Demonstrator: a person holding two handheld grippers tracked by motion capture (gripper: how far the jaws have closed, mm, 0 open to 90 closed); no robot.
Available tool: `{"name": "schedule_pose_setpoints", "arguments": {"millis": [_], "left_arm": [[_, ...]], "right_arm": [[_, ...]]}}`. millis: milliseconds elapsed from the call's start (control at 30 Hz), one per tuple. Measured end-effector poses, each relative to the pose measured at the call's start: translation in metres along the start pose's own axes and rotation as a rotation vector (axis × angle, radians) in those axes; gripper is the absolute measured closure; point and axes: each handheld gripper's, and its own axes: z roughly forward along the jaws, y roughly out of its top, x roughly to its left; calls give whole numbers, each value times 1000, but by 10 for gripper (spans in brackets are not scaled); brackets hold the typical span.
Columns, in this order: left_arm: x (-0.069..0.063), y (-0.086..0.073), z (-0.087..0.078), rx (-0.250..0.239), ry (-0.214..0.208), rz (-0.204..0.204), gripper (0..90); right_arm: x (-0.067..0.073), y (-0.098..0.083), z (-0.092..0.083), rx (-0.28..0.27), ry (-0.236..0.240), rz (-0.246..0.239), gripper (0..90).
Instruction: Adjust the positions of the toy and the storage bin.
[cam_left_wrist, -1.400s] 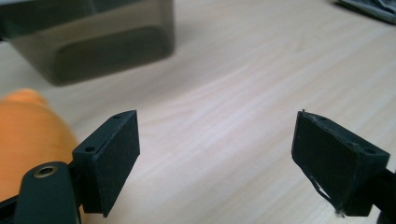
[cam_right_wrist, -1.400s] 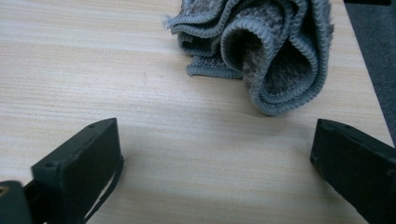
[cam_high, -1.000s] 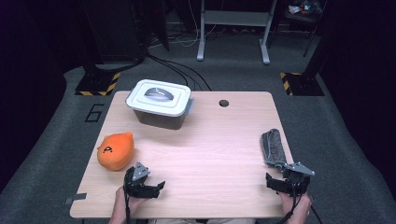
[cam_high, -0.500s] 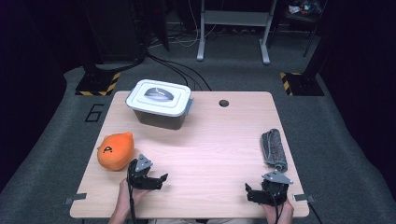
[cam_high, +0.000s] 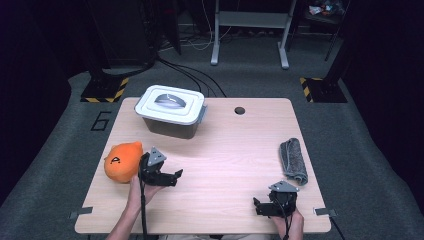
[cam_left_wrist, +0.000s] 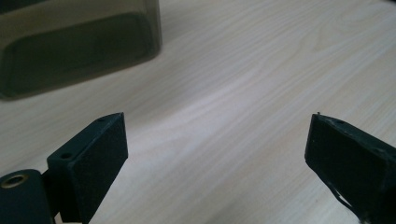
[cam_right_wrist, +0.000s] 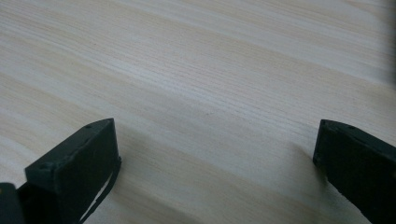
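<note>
we see a wooden table (cam_high: 220, 150) from above, with a person's hands entering from the bottom edge, each holding a gripper. the left gripper (cam_high: 172, 176) hovers low just beside an orange plush toy (cam_high: 121, 161) at the table's left side, its jaws spread wide and empty; its own view looks past them over bare wood to the dark wall of a box (cam_left_wrist: 79, 44). the right gripper (cam_high: 259, 206) sits near the front edge, jaws also wide apart and holding nothing, with a rolled grey cloth (cam_high: 293, 161) near it toward the right edge. the box, lid on, stands at the back left. we judge the work barely begun: nothing is grasped, the toy, cloth and box look untouched, and every pick and placement is left to do.
</note>
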Motion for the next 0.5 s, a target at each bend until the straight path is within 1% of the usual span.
{"name": "schedule_pose_setpoints", "arguments": {"millis": [33,67,100,167,233,267,300,333,400,433,467,500], "left_arm": [[2,4,0,-4,1,0,57],[2,4,0,-4,1,0,56],[7,12,1,-13,-1,-14,54],[13,20,2,-19,0,-24,53],[18,28,3,-23,15,-23,50],[20,32,4,-30,23,-27,47],[23,35,4,-23,23,-26,47],[25,39,5,-35,34,-31,46],[30,46,4,-35,50,-24,46],[30,46,4,-35,50,-24,42],[35,53,4,-36,60,-20,41],[37,55,4,-37,64,-15,38]], "right_arm": [[0,0,0,-1,1,1,0],[0,0,0,-1,1,1,0],[-1,-1,0,-3,1,-9,0],[-1,-1,0,-1,7,-10,0],[-2,0,0,-1,10,-12,0],[-1,0,0,-3,10,-3,0],[-1,0,1,-5,8,0,0],[-1,0,1,-5,8,0,0],[-1,0,1,-6,6,0,0],[-1,0,1,-5,8,-5,0],[-1,0,1,-6,7,-2,0],[-1,0,1,-7,5,0,0]]}}
